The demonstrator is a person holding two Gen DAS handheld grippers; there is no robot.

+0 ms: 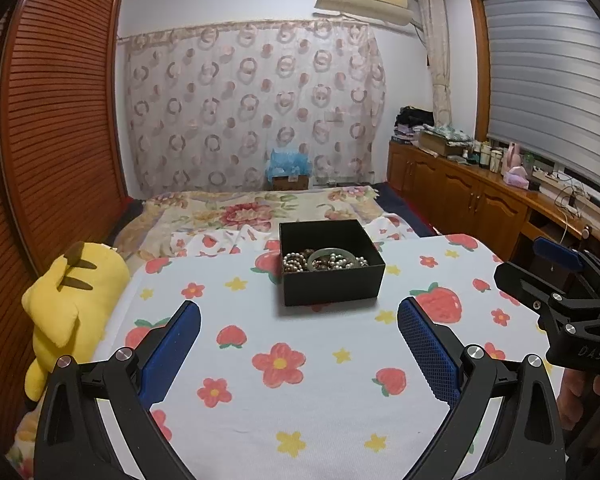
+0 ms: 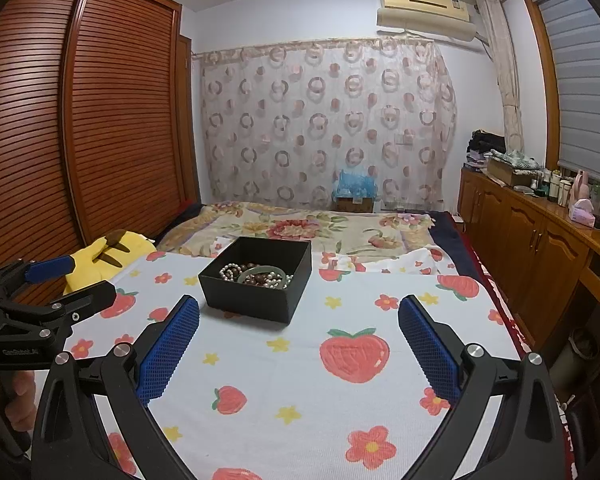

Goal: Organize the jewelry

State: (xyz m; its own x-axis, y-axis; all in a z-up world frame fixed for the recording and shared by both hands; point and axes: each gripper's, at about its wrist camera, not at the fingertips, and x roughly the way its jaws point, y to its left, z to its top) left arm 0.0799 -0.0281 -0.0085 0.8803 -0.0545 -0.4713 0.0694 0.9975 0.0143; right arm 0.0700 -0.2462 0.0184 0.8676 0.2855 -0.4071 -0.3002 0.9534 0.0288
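Observation:
A black open box [image 1: 332,280] stands on a white cloth with strawberries and flowers [image 1: 284,360]. Inside lie pearl strands [image 1: 296,263], brown beads and a pale green bangle [image 1: 332,256]. The box also shows in the right wrist view [image 2: 256,292], with the bangle [image 2: 264,272] on top of the beads. My left gripper [image 1: 299,344] is open and empty, short of the box. My right gripper [image 2: 299,344] is open and empty, near the box's right front. Each gripper shows at the edge of the other's view: the right one [image 1: 556,280], the left one [image 2: 72,276].
A yellow plush toy [image 1: 72,304] lies at the cloth's left edge. A floral bedspread [image 1: 260,208] stretches behind the box. A wooden slatted wardrobe [image 1: 60,112] stands on the left. A wooden cabinet [image 1: 480,196] with bottles runs along the right.

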